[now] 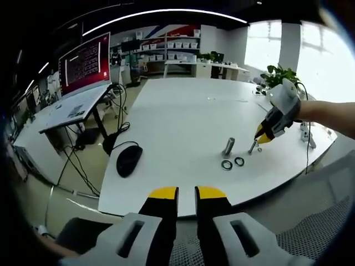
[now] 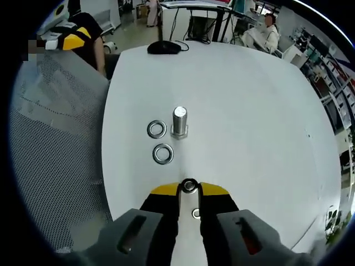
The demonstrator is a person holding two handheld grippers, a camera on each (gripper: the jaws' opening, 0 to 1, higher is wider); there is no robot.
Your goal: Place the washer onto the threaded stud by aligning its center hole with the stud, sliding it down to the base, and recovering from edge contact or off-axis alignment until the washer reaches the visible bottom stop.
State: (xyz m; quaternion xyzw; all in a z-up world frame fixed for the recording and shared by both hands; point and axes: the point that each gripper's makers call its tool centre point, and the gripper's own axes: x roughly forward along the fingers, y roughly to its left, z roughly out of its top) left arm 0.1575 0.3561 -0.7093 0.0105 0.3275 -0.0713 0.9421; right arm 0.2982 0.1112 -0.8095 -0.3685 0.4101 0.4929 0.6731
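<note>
A threaded stud (image 2: 179, 121) stands upright on a white table (image 2: 249, 111), with two loose washers (image 2: 157, 129) (image 2: 163, 153) lying flat beside it. My right gripper (image 2: 189, 187) is shut on a small round metal piece with a dark centre, which looks like a washer (image 2: 189, 185); it is held short of the stud. From the left gripper view, the right gripper (image 1: 260, 136) hovers just right of the stud (image 1: 228, 147) and the loose washers (image 1: 226, 164). My left gripper (image 1: 187, 194) hangs off the table's near edge, jaws together and empty.
A black mouse (image 1: 128, 159) with its cable lies on the table's left side. A small ring (image 2: 196, 213) sits on the table under my right jaws. A mesh chair (image 2: 55, 138) stands by the table edge. Desks, a red screen (image 1: 86, 61) and shelves lie beyond.
</note>
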